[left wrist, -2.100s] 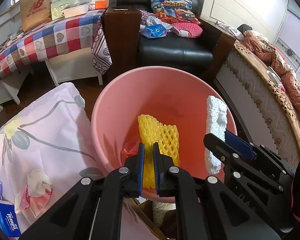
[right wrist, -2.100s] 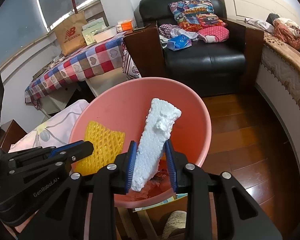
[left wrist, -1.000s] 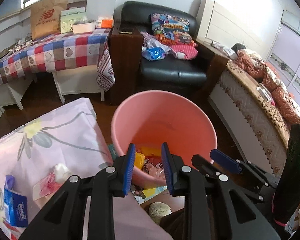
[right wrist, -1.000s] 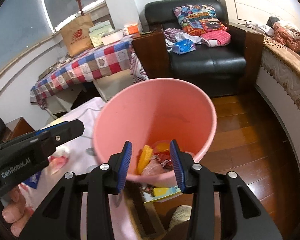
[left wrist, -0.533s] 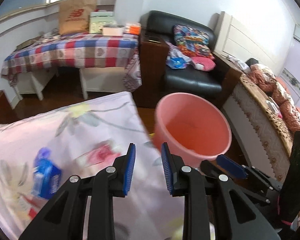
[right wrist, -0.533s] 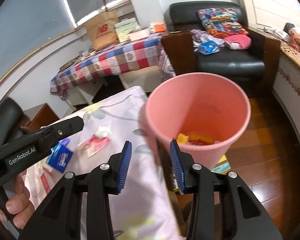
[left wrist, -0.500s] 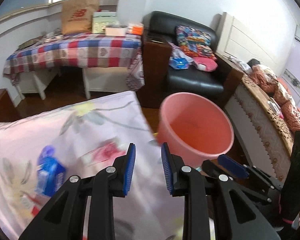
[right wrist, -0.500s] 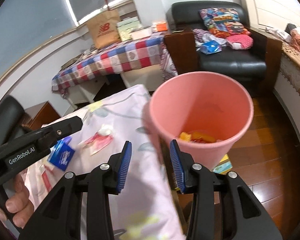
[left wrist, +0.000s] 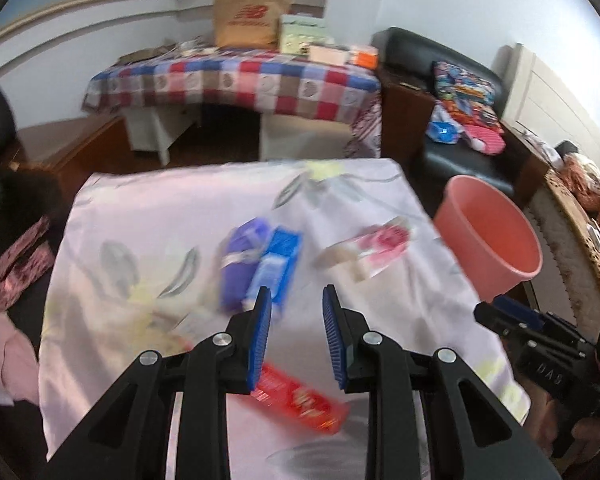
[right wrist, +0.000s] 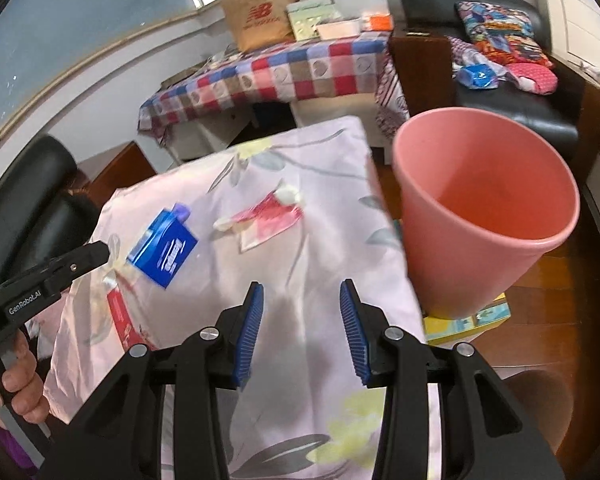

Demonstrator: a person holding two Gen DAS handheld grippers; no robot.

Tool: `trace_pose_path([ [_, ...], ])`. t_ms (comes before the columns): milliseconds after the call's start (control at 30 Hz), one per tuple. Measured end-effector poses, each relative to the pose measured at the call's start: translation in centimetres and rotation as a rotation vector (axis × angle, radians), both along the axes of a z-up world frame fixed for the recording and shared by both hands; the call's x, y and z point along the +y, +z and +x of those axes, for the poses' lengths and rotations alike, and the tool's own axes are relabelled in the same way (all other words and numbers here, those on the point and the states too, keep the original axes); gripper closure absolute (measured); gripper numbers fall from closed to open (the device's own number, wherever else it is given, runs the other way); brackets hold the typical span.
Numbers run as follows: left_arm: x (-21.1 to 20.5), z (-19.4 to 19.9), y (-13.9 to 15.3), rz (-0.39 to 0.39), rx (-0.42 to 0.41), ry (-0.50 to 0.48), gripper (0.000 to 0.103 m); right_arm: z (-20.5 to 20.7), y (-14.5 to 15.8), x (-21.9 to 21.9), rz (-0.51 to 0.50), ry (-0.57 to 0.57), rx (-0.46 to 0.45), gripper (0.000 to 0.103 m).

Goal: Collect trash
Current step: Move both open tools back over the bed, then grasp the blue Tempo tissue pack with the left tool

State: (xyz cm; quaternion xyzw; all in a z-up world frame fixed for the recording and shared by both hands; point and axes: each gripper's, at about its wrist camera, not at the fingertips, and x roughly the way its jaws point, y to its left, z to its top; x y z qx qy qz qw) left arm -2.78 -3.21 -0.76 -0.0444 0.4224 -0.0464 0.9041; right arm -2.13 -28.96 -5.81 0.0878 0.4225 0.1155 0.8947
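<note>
I think I am partway through, because trash is left to pick up. The big pink bin (right wrist: 484, 208) stands off to the right of my right gripper (right wrist: 302, 330), just past the edge of the flowery cloth (left wrist: 172, 208). I cannot see down to its bottom from here, so I cannot tell what is in it.

On the cloth ahead of my left gripper (left wrist: 296, 336) lies a blue pack (left wrist: 278, 268) touching a purple pack (left wrist: 242, 264). It looks boxy and easy to pinch. Farther right is a crumpled pink wrapper (left wrist: 374, 248), flat and soft. A red wrapper (left wrist: 296, 400) lies right under my left fingers.

Both my grippers are spread wide and hold nothing. All these pieces must go in the bin.
</note>
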Motion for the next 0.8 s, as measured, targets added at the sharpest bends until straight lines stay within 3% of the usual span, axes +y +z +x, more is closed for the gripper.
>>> trace_pose_path([
  [300,3.3,-0.6,-2.0,-0.001,0.055,0.061,0.077,0.4,-0.8,2.7,-0.016,0.069,0.030,0.063],
  [500,2.1,0.9,-1.6,-0.027,0.058,-0.002,0.070,0.9,-1.2,3.6,-0.019,0.088,0.039,0.063],
  [800,-0.1,5.1,-3.6,0.046,0.122,-0.027,0.070,2.0,-2.2,3.6,-0.012,0.081,0.064,0.063],
])
